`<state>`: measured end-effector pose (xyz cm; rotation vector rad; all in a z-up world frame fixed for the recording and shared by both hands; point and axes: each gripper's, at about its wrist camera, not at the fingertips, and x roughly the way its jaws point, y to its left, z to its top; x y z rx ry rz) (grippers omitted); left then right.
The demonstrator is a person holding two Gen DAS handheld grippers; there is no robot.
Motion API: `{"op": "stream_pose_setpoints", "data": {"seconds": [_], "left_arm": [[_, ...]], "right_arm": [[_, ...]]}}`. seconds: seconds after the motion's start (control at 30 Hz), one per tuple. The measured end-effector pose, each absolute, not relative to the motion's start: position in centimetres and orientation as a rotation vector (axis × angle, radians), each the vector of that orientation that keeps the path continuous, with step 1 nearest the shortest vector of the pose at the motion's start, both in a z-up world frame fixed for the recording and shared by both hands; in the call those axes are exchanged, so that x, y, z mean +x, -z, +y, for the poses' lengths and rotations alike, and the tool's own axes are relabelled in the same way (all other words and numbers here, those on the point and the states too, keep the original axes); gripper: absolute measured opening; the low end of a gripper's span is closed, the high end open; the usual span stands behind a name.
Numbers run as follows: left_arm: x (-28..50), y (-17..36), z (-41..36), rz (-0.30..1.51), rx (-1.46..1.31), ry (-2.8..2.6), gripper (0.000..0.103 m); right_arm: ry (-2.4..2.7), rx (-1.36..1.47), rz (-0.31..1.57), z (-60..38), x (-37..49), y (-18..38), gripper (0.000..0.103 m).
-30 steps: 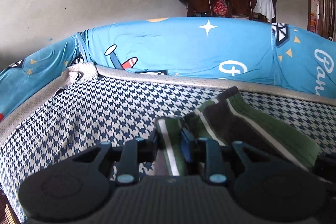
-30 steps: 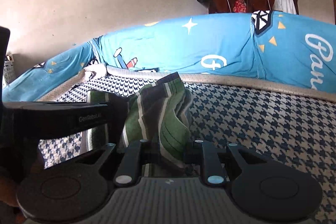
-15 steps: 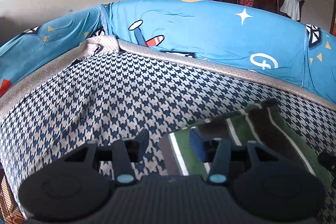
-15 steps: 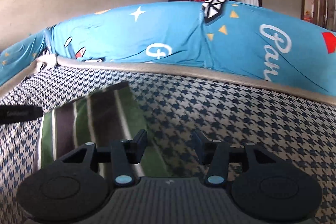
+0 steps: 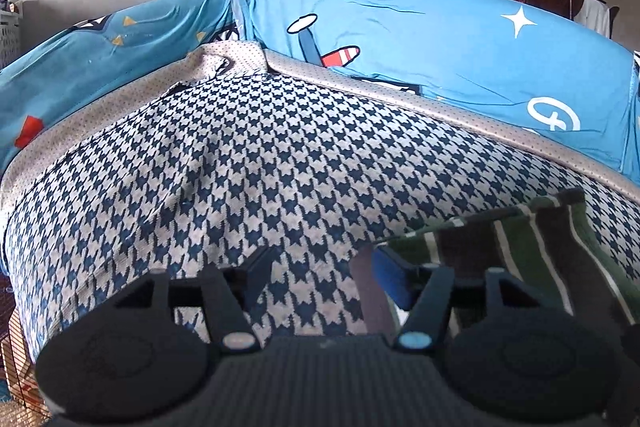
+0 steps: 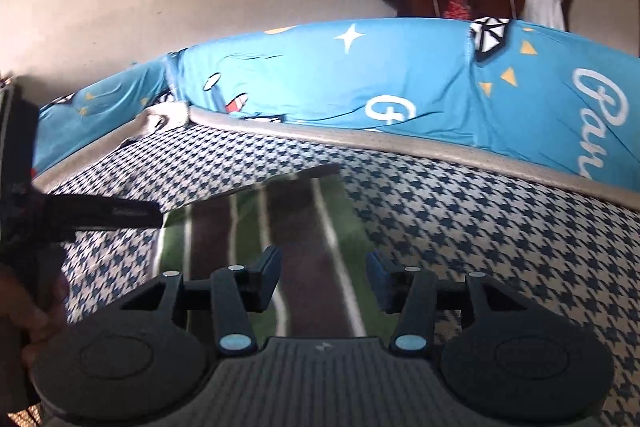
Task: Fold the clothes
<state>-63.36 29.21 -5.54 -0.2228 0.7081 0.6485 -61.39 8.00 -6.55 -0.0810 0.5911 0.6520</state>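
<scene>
A folded green, brown and white striped cloth garment (image 6: 276,227) lies flat on the blue-and-white houndstooth sofa seat (image 5: 248,163), in front of its blue cartoon-print backrest (image 5: 440,43). The left hand-held gripper (image 5: 320,267) hangs over the garment's left edge, its jaws opening, pressing nothing. The right hand-held gripper (image 6: 323,273) stands spread above the garment, gripping nothing.

The folded garment (image 6: 304,227) has green, brown and white stripes; the cushion cover (image 5: 240,163) is houndstooth (navy, beige).
</scene>
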Motion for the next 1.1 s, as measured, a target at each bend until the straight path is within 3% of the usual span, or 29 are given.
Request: {"op": "stream_pose_setpoints", "data": {"seconds": [0.2, 0.37, 0.57, 0.7, 0.8, 0.87, 1.1], "left_arm": [[-62.9, 8.1, 30.5, 0.77, -0.247, -0.693, 0.059], [-62.3, 8.7, 30.5, 0.764, -0.203, -0.709, 0.064], [-62.9, 7.6, 30.7, 0.725, -0.225, -0.73, 0.068], [-63.1, 5.5, 29.7, 0.652, -0.234, -0.684, 0.078], [-62.3, 4.8, 28.2, 0.634, -0.236, -0.612, 0.083], [-61.5, 4.6, 26.7, 0.631, -0.222, -0.57, 0.083], [-59.5, 5.4, 23.0, 0.643, -0.162, -0.498, 0.086]], "right_arm": [[-0.652, -0.101, 0.677, 8.5, -60.5, 8.7, 0.053], [-0.668, -0.117, 0.691, 9.1, -60.5, 9.5, 0.074], [-0.677, -0.144, 0.67, 9.4, -61.2, 8.7, 0.076], [-0.67, -0.082, 0.679, 8.5, -61.3, 7.1, 0.077], [-0.624, -0.081, 0.676, 7.6, -61.3, 5.9, 0.084], [-0.583, -0.051, 0.705, 6.6, -61.0, 5.4, 0.089], [-0.492, 0.104, 0.851, 3.4, -59.9, 5.0, 0.089]]}}
